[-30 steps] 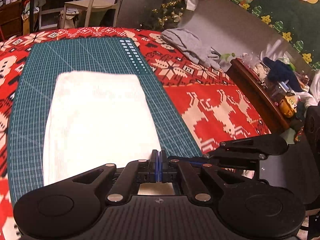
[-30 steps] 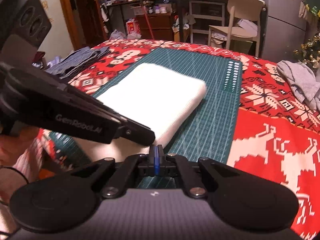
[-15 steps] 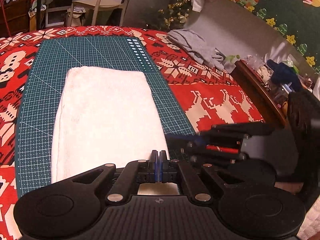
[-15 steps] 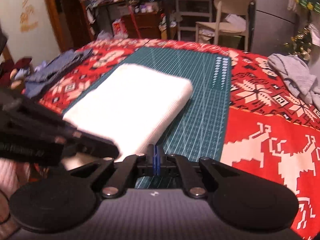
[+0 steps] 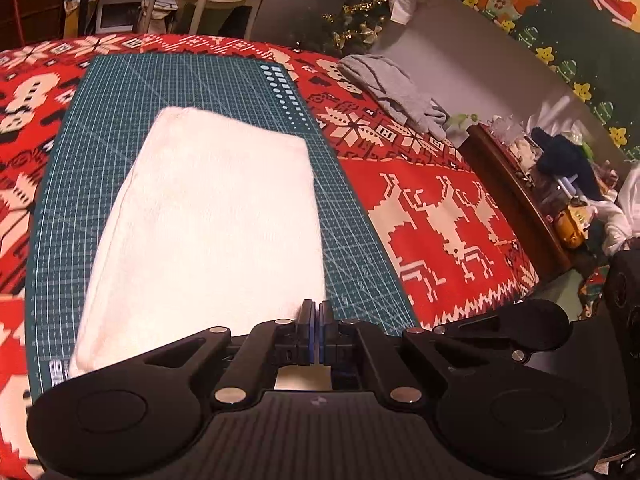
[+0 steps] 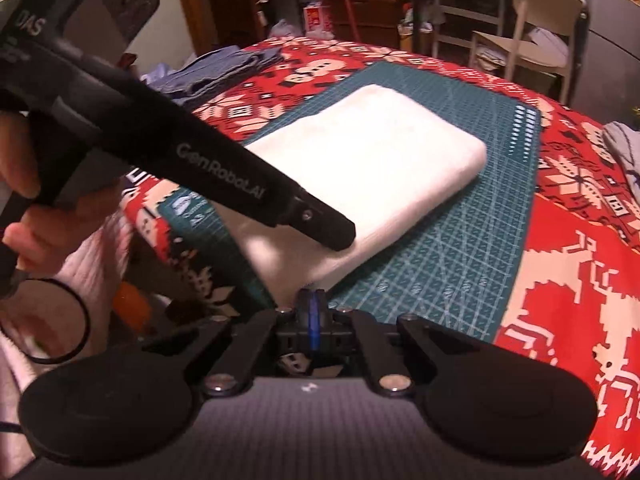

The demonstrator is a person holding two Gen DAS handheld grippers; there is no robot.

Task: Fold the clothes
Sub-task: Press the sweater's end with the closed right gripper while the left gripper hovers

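Am holding both hand-held grippers, left (image 5: 314,312) and right (image 6: 313,300), jaws together, at near edge of folded towel (image 5: 208,220) lying on mat (image 5: 120,92).

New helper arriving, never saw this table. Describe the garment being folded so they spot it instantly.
Find the red Christmas tablecloth, then the green gridded cutting mat on it. The folded white cloth lies on that mat; the grey garment and blue clothes lie off it.

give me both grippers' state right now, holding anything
Left gripper: jaws shut, at the near edge of the white folded cloth; a grip on it cannot be told.
Right gripper: jaws shut, at the cloth's near corner; a grip cannot be told.
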